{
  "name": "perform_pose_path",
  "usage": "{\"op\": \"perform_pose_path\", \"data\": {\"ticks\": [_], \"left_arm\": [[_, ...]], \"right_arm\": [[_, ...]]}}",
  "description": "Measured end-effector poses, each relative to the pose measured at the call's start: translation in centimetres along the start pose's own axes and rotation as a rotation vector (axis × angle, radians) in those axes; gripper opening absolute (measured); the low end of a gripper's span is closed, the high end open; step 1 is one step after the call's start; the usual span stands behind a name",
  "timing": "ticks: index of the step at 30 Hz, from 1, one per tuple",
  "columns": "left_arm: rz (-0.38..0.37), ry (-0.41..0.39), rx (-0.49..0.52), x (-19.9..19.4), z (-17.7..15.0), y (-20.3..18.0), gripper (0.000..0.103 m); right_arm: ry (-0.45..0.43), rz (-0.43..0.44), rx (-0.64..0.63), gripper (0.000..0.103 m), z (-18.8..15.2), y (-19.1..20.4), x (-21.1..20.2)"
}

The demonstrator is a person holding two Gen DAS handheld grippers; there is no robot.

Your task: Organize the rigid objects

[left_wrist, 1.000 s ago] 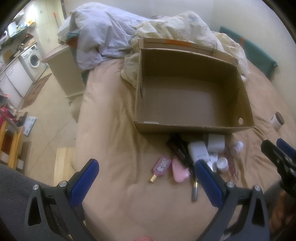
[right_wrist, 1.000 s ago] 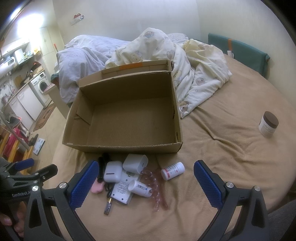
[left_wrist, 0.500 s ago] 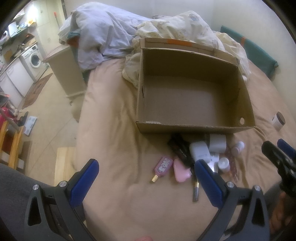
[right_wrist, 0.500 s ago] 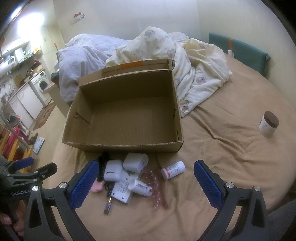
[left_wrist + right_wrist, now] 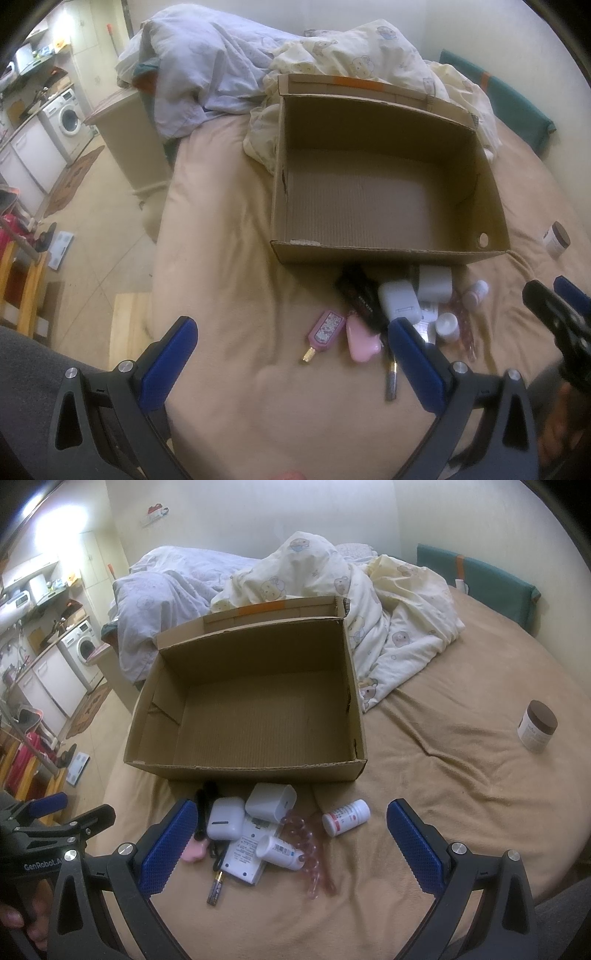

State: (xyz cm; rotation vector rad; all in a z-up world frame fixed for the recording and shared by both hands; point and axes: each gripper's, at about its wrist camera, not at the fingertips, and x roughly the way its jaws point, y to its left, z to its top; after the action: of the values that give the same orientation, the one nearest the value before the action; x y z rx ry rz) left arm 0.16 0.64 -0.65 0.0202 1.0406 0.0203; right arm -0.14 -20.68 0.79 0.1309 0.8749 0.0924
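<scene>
Little is changing from a second ago: the left tool [image 5: 291,354] and right tool [image 5: 291,842] are still hovering with fingers spread apart and holding nothing, so sorting is not yet starting. The small objects [image 5: 258,830] are lying clustered on the bed [image 5: 461,775], just near of the empty cardboard box [image 5: 243,764]. A jar [image 5: 536,731] is sitting far right, and a washing machine [image 5: 83,646] is showing at the left.

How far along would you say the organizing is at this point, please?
Nothing looks done yet: the cardboard box is empty. Nothing is in hand; the left gripper and right gripper are both open. The small items in front of the box and the brown-lidded jar remain on the bed.
</scene>
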Motion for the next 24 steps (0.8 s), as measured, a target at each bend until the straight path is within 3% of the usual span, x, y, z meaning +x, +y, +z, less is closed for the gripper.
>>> {"op": "perform_pose_path", "data": {"ticks": [24], "left_arm": [[-0.049, 0.043, 0.014, 0.33, 0.22, -0.26, 0.103]], "right_arm": [[0.005, -0.003, -0.003, 0.103, -0.12, 0.07, 0.12]]}}
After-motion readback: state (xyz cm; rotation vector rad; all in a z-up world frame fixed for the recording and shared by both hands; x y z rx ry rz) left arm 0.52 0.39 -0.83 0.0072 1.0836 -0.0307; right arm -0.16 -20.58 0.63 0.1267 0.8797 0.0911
